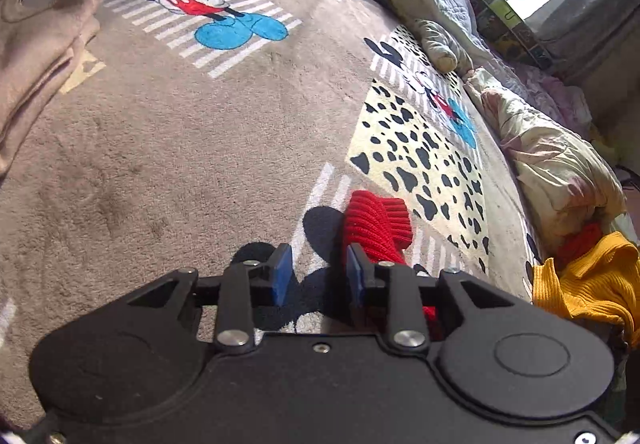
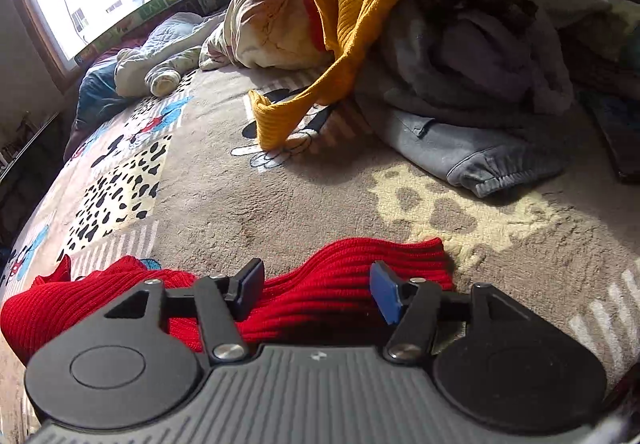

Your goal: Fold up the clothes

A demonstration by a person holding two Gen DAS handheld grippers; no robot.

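Observation:
A red knitted garment [image 2: 332, 276] lies on the grey cartoon-print blanket [image 2: 280, 196]. In the right wrist view my right gripper [image 2: 318, 290] is open, its blue-padded fingers standing over the red knit's edge, one on each side of a fold. In the left wrist view my left gripper [image 1: 318, 272] is open just above the blanket [image 1: 180, 148]; a red ribbed cuff [image 1: 376, 224] lies beside its right finger, outside the gap.
A yellow knit sweater [image 2: 360, 4] drapes over a pile of grey and lilac clothes [image 2: 480, 92] at the back right. Folded beige cloth [image 1: 36, 52] sits at far left. Cream bedding [image 1: 552, 156] and a window line the bed's far edge.

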